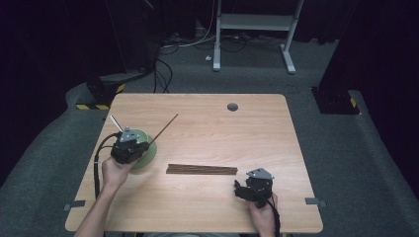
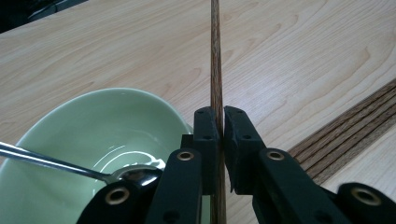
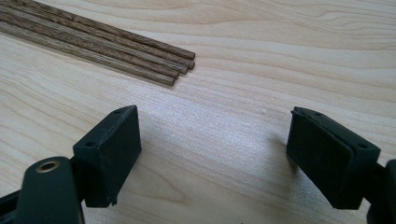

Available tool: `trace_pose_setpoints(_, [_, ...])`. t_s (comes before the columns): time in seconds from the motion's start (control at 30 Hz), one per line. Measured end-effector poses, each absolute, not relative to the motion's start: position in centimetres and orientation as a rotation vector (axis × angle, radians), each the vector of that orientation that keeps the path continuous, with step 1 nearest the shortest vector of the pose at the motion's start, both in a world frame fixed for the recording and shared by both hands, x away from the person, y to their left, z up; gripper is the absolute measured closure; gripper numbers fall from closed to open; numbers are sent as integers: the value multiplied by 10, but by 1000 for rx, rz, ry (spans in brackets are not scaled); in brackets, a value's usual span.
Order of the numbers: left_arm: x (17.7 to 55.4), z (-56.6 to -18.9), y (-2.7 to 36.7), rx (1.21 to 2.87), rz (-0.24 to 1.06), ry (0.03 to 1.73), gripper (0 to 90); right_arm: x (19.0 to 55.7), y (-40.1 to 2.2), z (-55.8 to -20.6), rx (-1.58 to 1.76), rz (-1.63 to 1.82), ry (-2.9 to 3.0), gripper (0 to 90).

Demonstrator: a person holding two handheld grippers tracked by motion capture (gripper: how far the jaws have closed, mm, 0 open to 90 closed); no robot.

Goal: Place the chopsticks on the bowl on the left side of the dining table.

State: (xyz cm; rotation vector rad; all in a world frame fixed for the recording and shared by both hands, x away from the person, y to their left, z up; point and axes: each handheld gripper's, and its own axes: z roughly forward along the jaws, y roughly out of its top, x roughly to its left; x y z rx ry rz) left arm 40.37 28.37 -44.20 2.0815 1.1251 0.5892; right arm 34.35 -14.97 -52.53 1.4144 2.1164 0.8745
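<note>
My left gripper (image 2: 220, 140) is clamped on one chopstick (image 2: 215, 65), held over the bowl (image 2: 70, 140) near the table's (image 1: 207, 108) left edge, stick angled toward the far right. It looks meant to go into the bowl beside the spoon (image 2: 56, 164) already resting there. The remaining chopsticks (image 1: 201, 170) lie bundled mid-table, toward the near edge. My right gripper (image 3: 215, 158) sits low by the bundle's right end, jaws apart and empty, probably waiting its turn to grab the next one.
</note>
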Motion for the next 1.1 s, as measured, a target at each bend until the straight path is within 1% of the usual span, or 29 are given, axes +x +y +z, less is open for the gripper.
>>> trace_pose_setpoints(1.1, [400,-436,333,2080,657,1230,832,344,-150,-525,1415,874,2116,170])
